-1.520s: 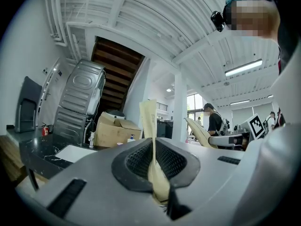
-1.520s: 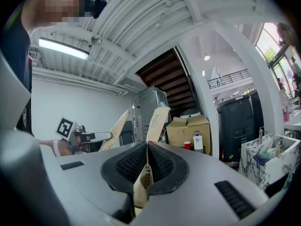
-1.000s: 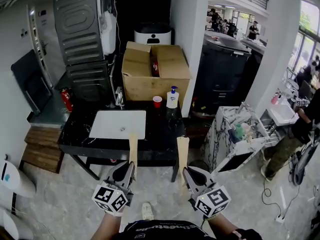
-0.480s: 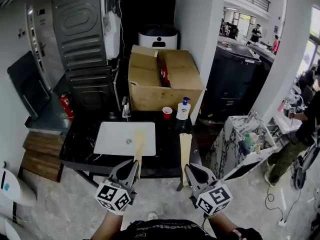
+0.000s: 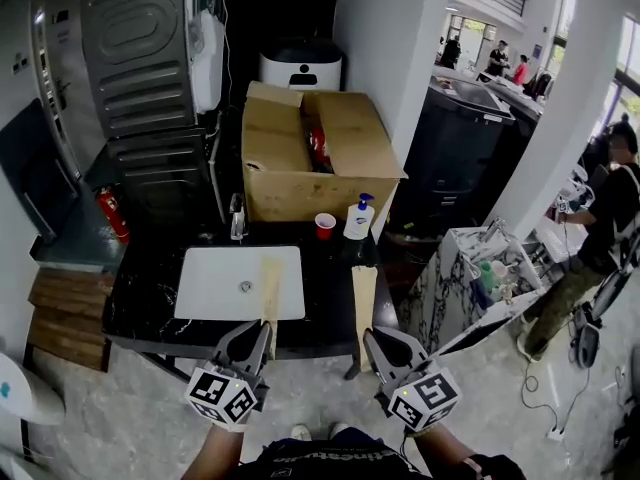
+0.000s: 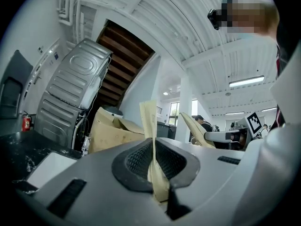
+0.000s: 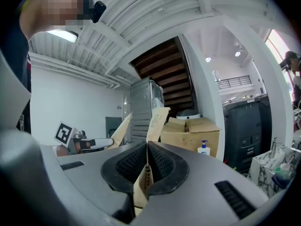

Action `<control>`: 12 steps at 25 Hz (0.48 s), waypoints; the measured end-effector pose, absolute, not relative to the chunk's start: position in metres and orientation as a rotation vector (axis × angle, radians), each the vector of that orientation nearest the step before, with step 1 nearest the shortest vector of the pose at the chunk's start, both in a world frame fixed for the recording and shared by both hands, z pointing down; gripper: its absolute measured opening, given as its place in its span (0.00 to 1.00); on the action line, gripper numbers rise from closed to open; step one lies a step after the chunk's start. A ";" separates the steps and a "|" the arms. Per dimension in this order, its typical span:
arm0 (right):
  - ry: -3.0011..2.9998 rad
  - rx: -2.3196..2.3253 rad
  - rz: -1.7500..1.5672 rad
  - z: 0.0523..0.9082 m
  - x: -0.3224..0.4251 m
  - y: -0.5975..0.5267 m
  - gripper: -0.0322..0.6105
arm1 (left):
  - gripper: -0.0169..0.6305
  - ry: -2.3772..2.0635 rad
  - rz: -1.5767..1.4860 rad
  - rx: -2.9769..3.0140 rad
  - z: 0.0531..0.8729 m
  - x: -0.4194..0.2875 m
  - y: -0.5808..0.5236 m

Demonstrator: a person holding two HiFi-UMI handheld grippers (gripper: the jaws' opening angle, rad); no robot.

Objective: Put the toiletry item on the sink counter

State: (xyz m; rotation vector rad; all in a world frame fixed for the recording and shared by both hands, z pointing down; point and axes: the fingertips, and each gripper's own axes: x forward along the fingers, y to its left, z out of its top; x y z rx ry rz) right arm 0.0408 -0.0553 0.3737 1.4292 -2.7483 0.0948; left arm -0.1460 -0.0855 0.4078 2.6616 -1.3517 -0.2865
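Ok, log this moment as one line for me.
left tool shut on left beige packet | right tool shut on right beige packet | both aimed at sink counter | neither packet set down

The left tongs (image 6: 153,160) are clamped on a flat tan paper packet (image 6: 150,119) that stands upright out of them. Behind it sits an open cardboard box (image 6: 109,132). Left of the box are a ribbed grey appliance (image 6: 70,98) and a white sink basin (image 6: 47,167), and right of it is a second tan packet (image 6: 194,128).

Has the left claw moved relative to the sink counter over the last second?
Yes. The left claw has advanced toward the sink counter; its tan packet now overlaps much more of the white basin.
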 end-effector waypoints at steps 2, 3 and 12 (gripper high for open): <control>-2.743 1.439 0.102 0.374 0.045 -0.063 0.11 | 0.07 -1.339 -0.284 2.666 0.410 -0.141 -0.094; -2.742 1.444 0.105 0.375 0.047 -0.067 0.11 | 0.07 -1.334 -0.282 2.670 0.410 -0.138 -0.099; -2.783 1.428 0.107 0.372 0.076 -0.115 0.11 | 0.07 -1.363 -0.267 2.681 0.403 -0.106 -0.140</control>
